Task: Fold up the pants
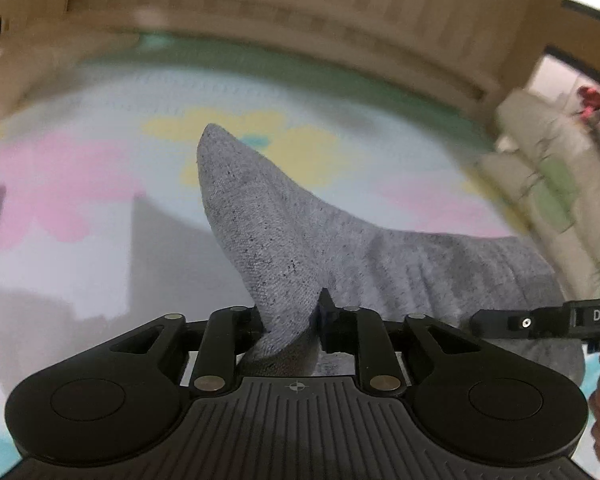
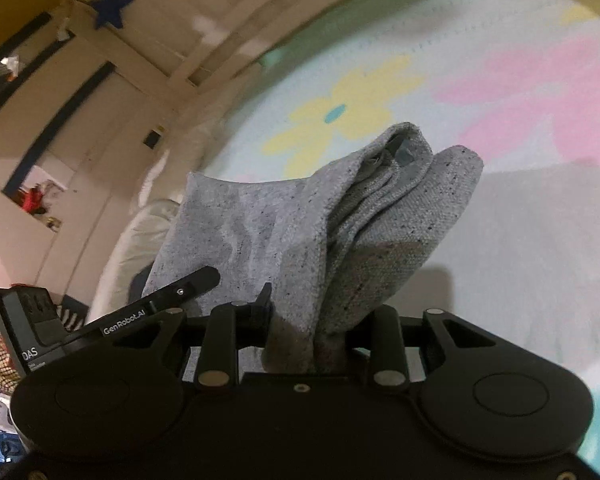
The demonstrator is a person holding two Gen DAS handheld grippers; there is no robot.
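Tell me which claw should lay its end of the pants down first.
Probably the left claw: it pinches one thin corner of the pants. The right claw holds a thick bunch.

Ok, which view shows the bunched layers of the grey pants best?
The right wrist view: the grey pants show stacked folds and an open edge. The left wrist view shows only one smooth peak, pinched in the left gripper.

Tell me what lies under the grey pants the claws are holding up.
Under the lifted grey pants is a pastel flower-print blanket, a yellow flower behind them. Both the left claw and right claw pinch the fabric. Whatever sits directly beneath the cloth is hidden.
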